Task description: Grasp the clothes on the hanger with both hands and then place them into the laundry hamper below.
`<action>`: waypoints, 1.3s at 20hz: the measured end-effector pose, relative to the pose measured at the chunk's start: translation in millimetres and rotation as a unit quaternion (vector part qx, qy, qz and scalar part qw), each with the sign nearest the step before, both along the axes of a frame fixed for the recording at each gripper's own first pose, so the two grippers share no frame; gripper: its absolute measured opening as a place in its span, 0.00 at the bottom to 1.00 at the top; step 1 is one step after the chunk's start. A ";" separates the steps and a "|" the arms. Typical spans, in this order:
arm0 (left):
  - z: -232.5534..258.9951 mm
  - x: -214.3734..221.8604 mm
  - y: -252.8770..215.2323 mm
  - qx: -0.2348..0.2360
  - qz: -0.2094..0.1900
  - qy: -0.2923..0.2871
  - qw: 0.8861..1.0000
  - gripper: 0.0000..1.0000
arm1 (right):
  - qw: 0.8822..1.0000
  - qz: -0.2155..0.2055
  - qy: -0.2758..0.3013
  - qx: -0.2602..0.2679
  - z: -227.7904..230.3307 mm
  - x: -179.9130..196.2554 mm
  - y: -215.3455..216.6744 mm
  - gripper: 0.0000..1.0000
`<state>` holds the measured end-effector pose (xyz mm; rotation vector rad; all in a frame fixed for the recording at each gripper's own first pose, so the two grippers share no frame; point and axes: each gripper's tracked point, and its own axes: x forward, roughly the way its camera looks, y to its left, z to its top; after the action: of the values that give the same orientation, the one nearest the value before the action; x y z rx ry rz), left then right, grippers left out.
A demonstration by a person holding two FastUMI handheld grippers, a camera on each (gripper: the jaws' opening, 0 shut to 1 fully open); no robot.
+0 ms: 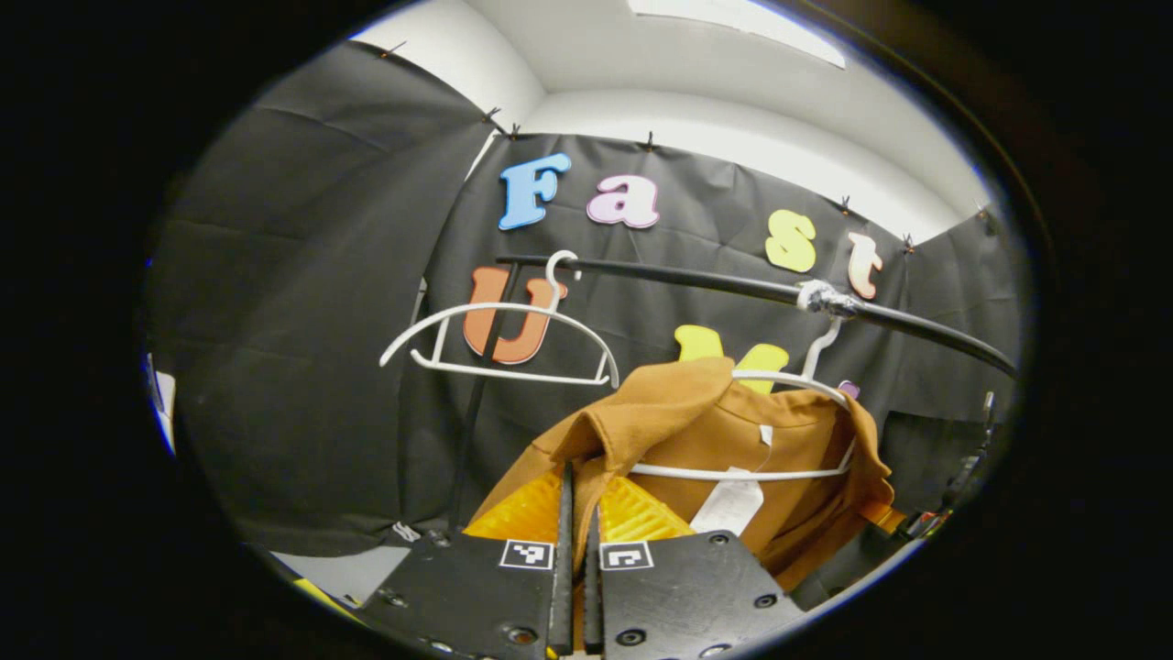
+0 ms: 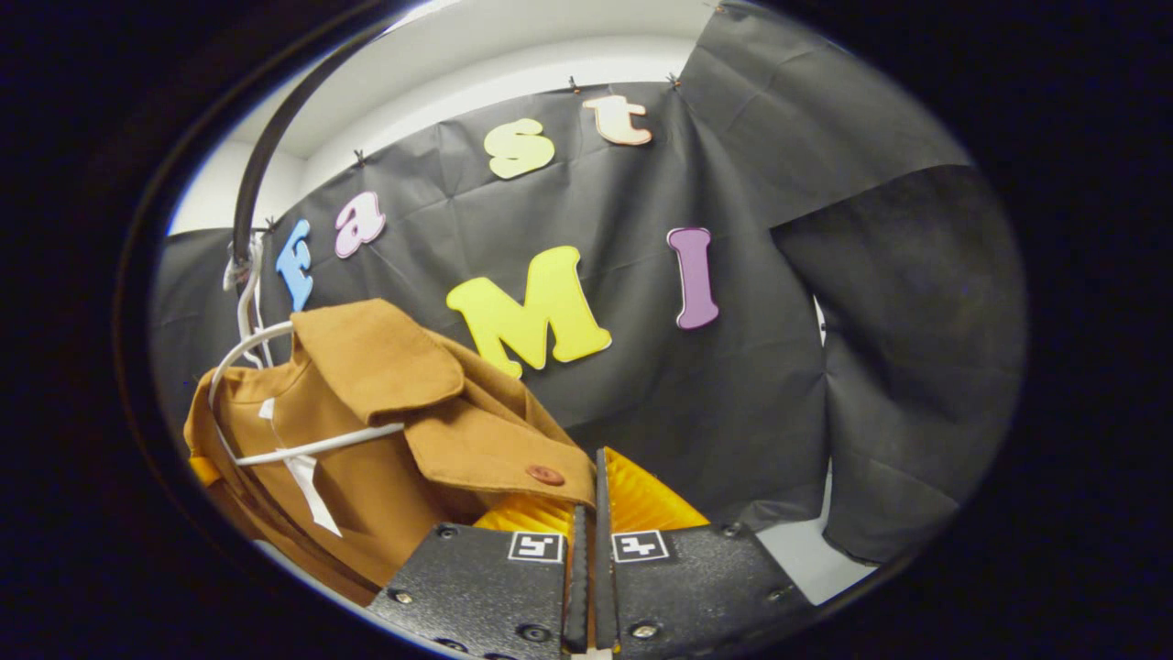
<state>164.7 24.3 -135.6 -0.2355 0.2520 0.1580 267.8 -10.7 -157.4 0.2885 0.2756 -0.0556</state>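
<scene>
Brown coat point(image 1: 733, 449), one; white hangers, two; tools, two.

Black cloth point(image 1: 302, 367) hangs all around as the walls. Above it, at 12 o'clock, the white wall point(image 1: 733, 137) and white ceiling point(image 1: 660, 46) show, with a bright light point(image 1: 733, 18) on top. A dark rail point(image 1: 696, 282) runs across the cloth.

Bright overhead ceiling light point(image 1: 733, 23), sharp focus, strong fisheye bending at edges.

Each claw point(image 1: 577, 513) point(image 2: 591, 522) carries dark screwed plates bearing square black-and-white markers.
</scene>
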 end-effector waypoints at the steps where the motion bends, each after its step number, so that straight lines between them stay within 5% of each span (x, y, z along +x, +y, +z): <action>1: -1.1 0.3 -1.9 -0.007 -0.009 0.005 1.000 0.12 | 1.000 -0.002 -0.002 0.006 0.9 1.4 -1.5 0.06; 2: -0.7 0.1 -1.5 -0.010 -0.013 0.006 1.000 0.04 | 1.000 -0.002 -0.003 0.013 2.6 2.9 -2.4 0.06; 3: 3.6 -3.9 2.9 -0.012 -0.009 0.005 1.000 0.13 | 1.000 -0.002 -0.003 0.022 3.7 4.2 -3.0 0.06; 5: 3.2 4.3 -0.8 -0.027 -0.020 0.002 0.999 0.01 | 0.999 -0.001 -0.003 0.037 6.4 9.4 -6.0 0.06; 6: 6.1 5.1 1.4 -0.026 -0.023 0.001 0.999 0.07 | 0.999 0.000 -0.004 0.043 8.4 12.8 -6.7 0.05; 8: 14.0 3.6 10.7 -0.019 -0.020 -0.004 1.000 0.01 | 0.998 0.001 -0.008 0.058 13.2 16.1 -7.9 0.04; 17: 44.3 20.0 42.8 -0.009 0.007 -0.022 1.000 0.02 | 0.992 -0.011 -0.030 0.123 31.0 54.8 -26.0 0.04; 26: 55.1 37.7 58.0 -0.037 0.016 -0.026 0.999 0.01 | 0.992 0.008 -0.036 0.119 43.0 97.9 -32.7 0.04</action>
<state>202.4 82.3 -80.5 -0.3163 0.2033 0.1737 365.7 -43.4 -114.4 0.5239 0.2126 0.0039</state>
